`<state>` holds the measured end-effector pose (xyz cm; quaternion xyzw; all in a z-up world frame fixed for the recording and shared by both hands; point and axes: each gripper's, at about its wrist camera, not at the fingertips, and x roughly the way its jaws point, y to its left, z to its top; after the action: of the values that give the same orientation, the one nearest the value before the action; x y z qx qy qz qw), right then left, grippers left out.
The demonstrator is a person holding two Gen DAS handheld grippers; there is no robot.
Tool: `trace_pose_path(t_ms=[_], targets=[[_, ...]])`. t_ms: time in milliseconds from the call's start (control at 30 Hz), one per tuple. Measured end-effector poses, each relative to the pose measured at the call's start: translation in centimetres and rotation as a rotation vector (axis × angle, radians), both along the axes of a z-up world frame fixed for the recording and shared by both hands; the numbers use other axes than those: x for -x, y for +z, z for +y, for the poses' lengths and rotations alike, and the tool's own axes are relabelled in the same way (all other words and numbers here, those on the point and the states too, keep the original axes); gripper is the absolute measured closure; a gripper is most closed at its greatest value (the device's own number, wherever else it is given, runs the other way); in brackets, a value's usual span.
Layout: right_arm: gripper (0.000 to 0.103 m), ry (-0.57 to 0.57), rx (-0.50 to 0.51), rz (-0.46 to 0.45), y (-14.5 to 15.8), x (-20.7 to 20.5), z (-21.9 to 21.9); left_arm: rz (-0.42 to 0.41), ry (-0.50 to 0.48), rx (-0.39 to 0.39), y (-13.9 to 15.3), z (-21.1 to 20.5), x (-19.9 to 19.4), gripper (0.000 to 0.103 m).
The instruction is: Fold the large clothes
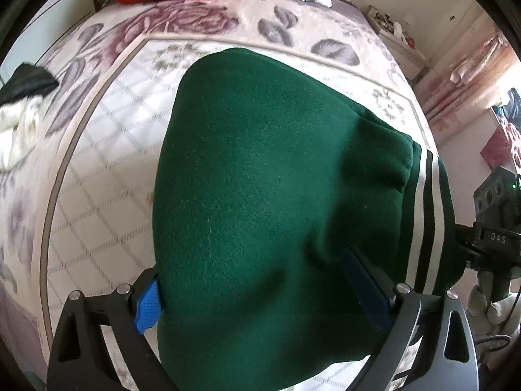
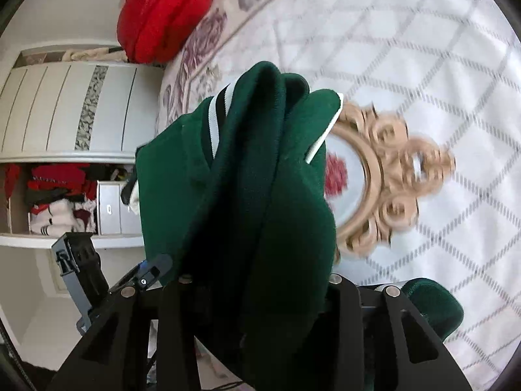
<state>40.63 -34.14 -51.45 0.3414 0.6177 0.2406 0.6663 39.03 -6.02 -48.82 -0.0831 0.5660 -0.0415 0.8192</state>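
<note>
in the left wrist view the left claw has the green garment bunched between its fingers, one blue pad bare at the cloth's left edge and the other half buried in the folds, so it reads as closed on a thick wad of fabric. the garment runs away from this claw toward the far side of the bed, its long axis up the picture, with the black-and-white striped band along its right edge beside the right claw's body. that is what the coming fold turns on: both claws hold the same near end, side by side, and the free length lies ahead of them, so i judge the held edge has to be carried forward over the rest. the right wrist view shows the right claw partly closed around gathered layers of the garment, which hang lifted off the bed. only this view shows the cupboard shelves and the gold-framed printed motif under the cloth; only the left view shows the garment's full spread.
</note>
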Motion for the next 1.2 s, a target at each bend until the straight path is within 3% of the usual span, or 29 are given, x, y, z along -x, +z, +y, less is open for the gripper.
trace_pose_path(t_ms=[200,400,600,733,833,900,1067,1133,1200], targets=[[0.062,-0.032,0.007,-0.038,1.2,-8.7,0.4,-0.052,-0.026,-0.024,0.9,-1.1,-8.2,0.004],[0.062,-0.081,0.023,-0.060,0.8,-21.2,-0.9,-0.094,-0.060,-0.032,0.4,-1.1,-19.1,0.004],[0.064,-0.097,0.093,-0.030,-1.4,-32.2,-1.0,-0.033,-0.062,-0.050,-3.9,-0.2,-28.6,0.008],[0.064,-0.080,0.194,0.024,-4.3,-36.3,-1.4,0.039,-0.058,-0.110,-7.4,0.5,-32.2,0.008],[0.062,-0.091,0.223,0.071,-5.8,-37.3,-2.6,0.058,-0.117,-0.172,-9.2,0.5,-32.4,0.007],[0.044,-0.081,0.263,0.089,-6.2,-36.7,-2.9,0.053,-0.129,-0.175,-9.3,0.7,-32.0,0.007],[0.007,-0.025,0.616,0.016,-2.9,-32.4,-2.1,-0.003,-0.061,-0.221,-6.7,1.5,-28.8,0.007],[0.006,-0.014,0.767,-0.035,-1.1,-29.6,-1.4,-0.034,-0.016,-0.291,-4.8,1.5,-26.1,0.004],[0.000,-0.013,0.855,-0.077,0.7,-26.7,-0.6,-0.056,0.027,-0.308,-2.9,1.7,-23.6,0.004]])
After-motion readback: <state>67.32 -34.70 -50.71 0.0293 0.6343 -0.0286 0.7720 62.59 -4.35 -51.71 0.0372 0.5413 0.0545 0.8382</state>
